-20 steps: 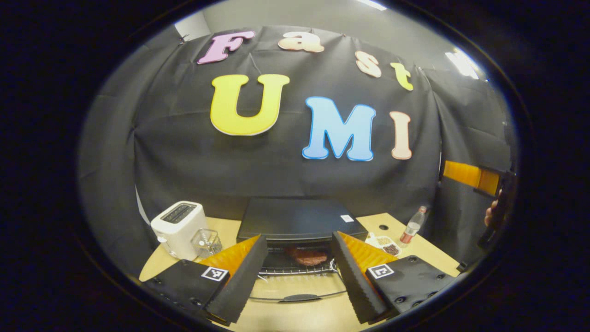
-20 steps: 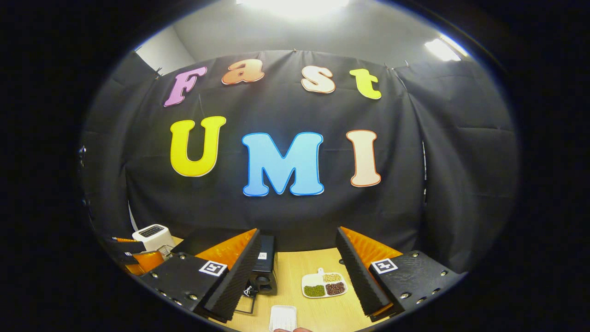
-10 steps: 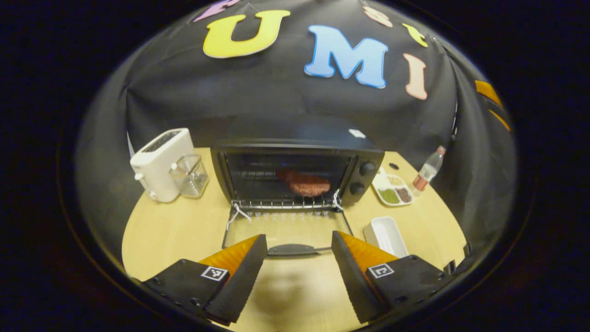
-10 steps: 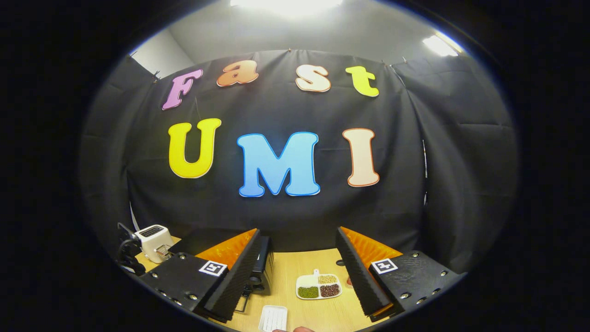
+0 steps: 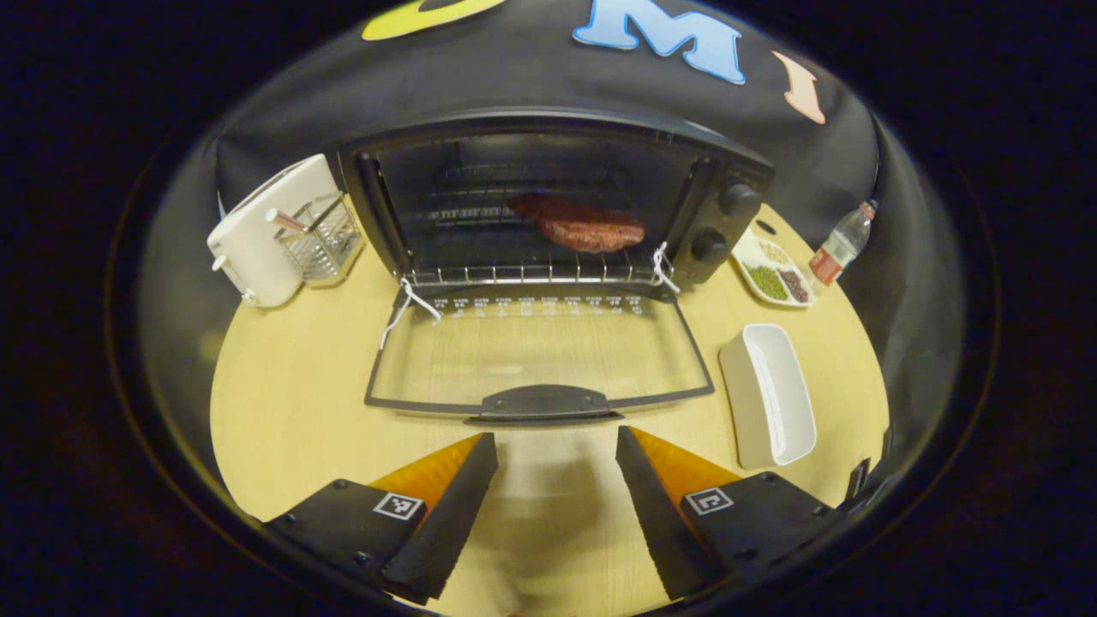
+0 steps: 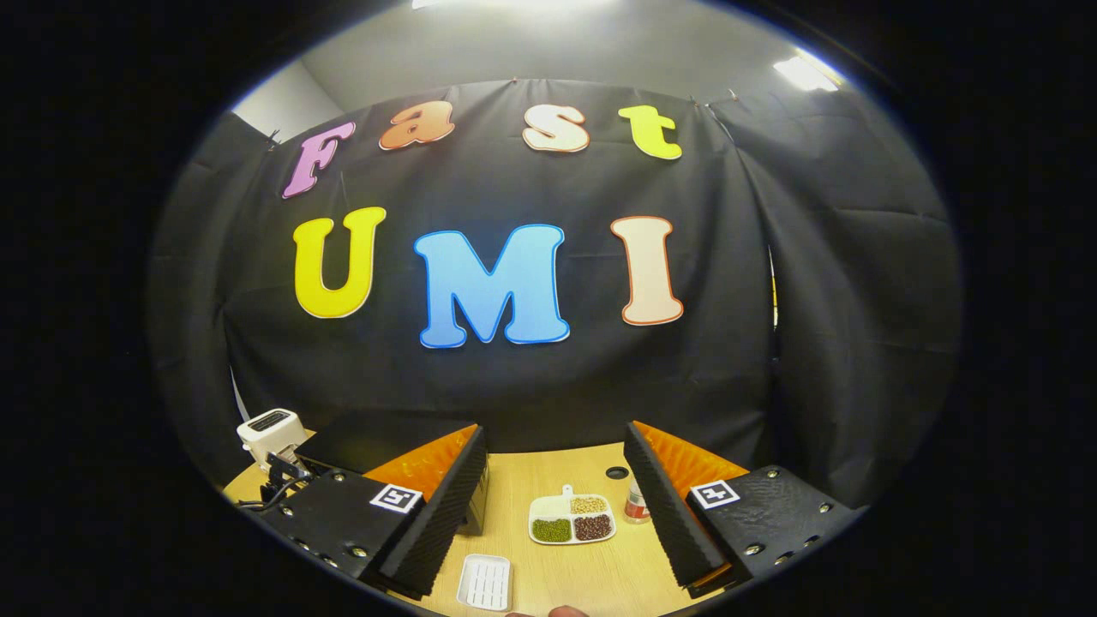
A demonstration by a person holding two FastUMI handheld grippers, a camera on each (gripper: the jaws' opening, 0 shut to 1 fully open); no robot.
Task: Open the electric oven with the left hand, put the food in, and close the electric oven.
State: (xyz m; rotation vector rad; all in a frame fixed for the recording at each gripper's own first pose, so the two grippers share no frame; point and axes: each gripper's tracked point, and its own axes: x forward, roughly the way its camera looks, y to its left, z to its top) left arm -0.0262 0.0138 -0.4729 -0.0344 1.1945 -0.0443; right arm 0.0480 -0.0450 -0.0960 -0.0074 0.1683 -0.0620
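We found the oven [image 5: 548, 197] door [image 5: 540, 356] lying flat on the worktop [image 5: 291, 403], food [image 5: 583, 230] on the rack. The left hand-held gripper [image 5: 555, 480], wide and empty, should slip under the handle [image 5: 542, 401] centrally, then lift evenly to close.

each gripper, the left gripper [image 5: 555, 506] and the right gripper [image 6: 555, 506], has two wedge-shaped fingers with ribbed inner faces, bolted to black blocks with round screws. each block bears a small square black-and-white marker.
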